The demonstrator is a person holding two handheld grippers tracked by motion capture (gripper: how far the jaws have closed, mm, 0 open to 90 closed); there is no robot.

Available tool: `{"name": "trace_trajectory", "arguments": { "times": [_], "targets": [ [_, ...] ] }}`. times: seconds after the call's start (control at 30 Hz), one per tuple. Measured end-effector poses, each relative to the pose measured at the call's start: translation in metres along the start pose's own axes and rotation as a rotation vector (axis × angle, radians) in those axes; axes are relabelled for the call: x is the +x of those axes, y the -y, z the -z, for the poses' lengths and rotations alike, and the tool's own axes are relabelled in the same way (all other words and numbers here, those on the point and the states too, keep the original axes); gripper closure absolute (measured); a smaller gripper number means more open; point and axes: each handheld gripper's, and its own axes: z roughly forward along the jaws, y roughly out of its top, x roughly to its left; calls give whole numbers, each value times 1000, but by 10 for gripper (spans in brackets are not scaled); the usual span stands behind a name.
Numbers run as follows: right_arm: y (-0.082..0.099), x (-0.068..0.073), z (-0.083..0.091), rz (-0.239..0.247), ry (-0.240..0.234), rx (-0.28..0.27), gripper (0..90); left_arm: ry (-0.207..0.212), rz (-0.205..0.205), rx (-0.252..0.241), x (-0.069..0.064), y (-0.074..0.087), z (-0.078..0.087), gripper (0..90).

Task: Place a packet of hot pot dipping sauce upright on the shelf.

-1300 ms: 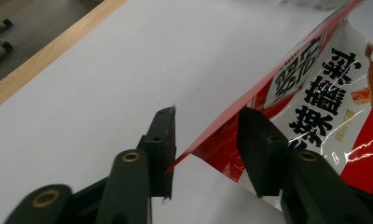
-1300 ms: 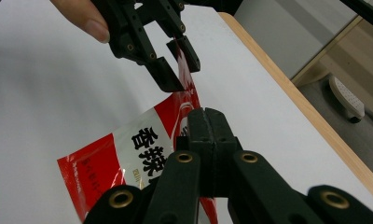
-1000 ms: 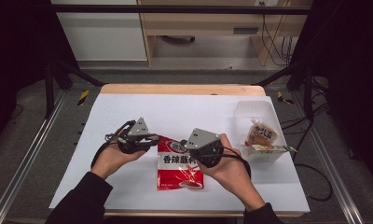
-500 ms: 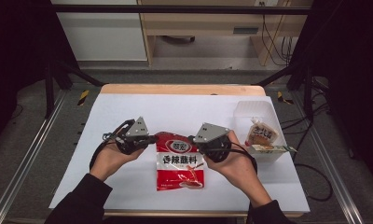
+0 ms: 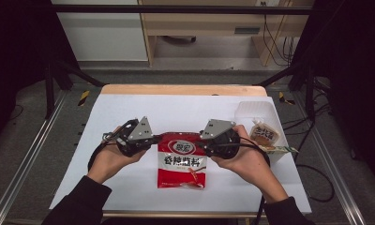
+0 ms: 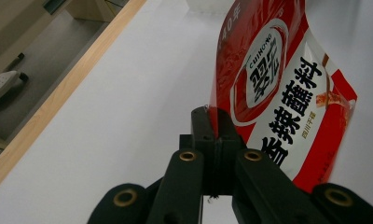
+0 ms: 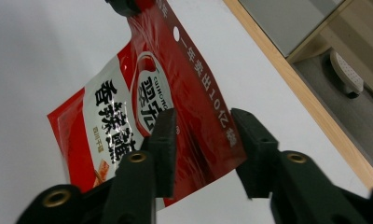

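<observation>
A red seasoning packet (image 5: pixel 182 161) with a white label hangs with its top edge lifted off the white table (image 5: pixel 176 110) and its lower end near the front. My left gripper (image 5: pixel 156 139) is shut on the packet's top left corner; in the left gripper view the jaws (image 6: pixel 212 119) pinch the packet (image 6: pixel 278 93) by its edge. My right gripper (image 5: pixel 203 140) is at the top right corner. Its jaws have just been opening and now stand apart (image 7: pixel 205 135) on either side of the packet (image 7: pixel 128 107) without pressing it.
A clear plastic container (image 5: pixel 253 110) stands at the table's right side with a wrapped snack (image 5: pixel 264 132) in it and a green-edged wrapper (image 5: pixel 277 150) at its front. The table's wooden far edge (image 5: pixel 183 89) lies beyond.
The packet's top edge has risen between the two grippers. The right gripper shifted right and its jaws opened off the packet. The left gripper stays shut on the corner.
</observation>
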Motion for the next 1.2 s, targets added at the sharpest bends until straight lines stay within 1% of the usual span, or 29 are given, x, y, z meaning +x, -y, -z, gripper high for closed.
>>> {"name": "trace_trajectory", "arguments": {
  "times": [0.1, 0.17, 0.23, 0.3, 0.33, 0.47, 0.5, 0.53, 0.6, 0.67, 0.7, 0.73, 0.77, 0.83, 0.87, 0.9, 0.93, 1.0, 1.03, 1.07, 1.1, 1.13, 1.2],
  "targets": [
    [-3, -1, -3, 13, -6, 21, 527, -3, -11, -2, -1, -2, 3, 900],
    [-5, -1, -7, 24, -15, 41, 506, -5, -17, -2, -1, -4, 4, 900],
    [-8, -2, -10, 38, -25, 65, 503, -3, -20, -4, -2, -5, 4, 900],
    [-10, -3, -13, 44, -28, 77, 515, -6, -21, -6, -2, -6, 5, 900],
    [-10, -4, -15, 49, -34, 89, 531, -3, -19, -11, -2, -6, 5, 900],
    [-11, -5, -20, 41, -64, 108, 597, -3, -23, -21, -4, -8, 7, 900],
    [-11, -4, -20, 35, -75, 117, 627, -1, -25, -23, -4, -8, 7, 900],
    [-11, -4, -21, 41, -83, 119, 652, -2, -25, -26, -5, -9, 8, 900],
    [-12, -3, -21, 43, -99, 136, 731, -1, -22, -33, -5, -10, 8, 900],
    [-12, -2, -21, 52, -97, 146, 818, -2, -28, -31, -5, -10, 9, 900],
    [-13, -2, -21, 41, -101, 147, 850, -1, -26, -33, -4, -10, 9, 900],
    [-13, -2, -20, 41, -110, 150, 879, 2, -20, -38, -4, -10, 10, 900],
    [-14, -1, -20, 36, -111, 143, 891, 3, -18, -39, -3, -10, 10, 900],
    [-15, -1, -19, 48, -114, 146, 894, 6, -5, -43, -3, -9, 11, 900],
    [-15, 0, -19, 39, -115, 143, 894, 11, 6, -50, -1, -8, 12, 897],
    [-16, -1, -19, 40, -117, 144, 894, 16, 20, -59, -1, -7, 13, 858],
    [-16, -1, -19, 40, -123, 140, 895, 24, 40, -68, 1, -6, 13, 798],
    [-16, -2, -17, 30, -131, 129, 896, 31, 81, -77, 2, -2, 16, 629],
    [-16, -3, -16, 27, -139, 121, 896, 36, 88, -77, 2, 0, 16, 531],
    [-16, -3, -15, 27, -143, 120, 896, 32, 99, -82, 1, 2, 18, 470],
    [-16, -3, -15, 22, -143, 114, 896, 32, 97, -83, 0, 5, 19, 432],
    [-16, -3, -14, 21, -145, 108, 896, 31, 102, -93, -2, 10, 22, 417],
    [-18, -4, -10, 20, -158, 89, 897, 26, 119, -109, -5, 21, 27, 375]
  ]
}}
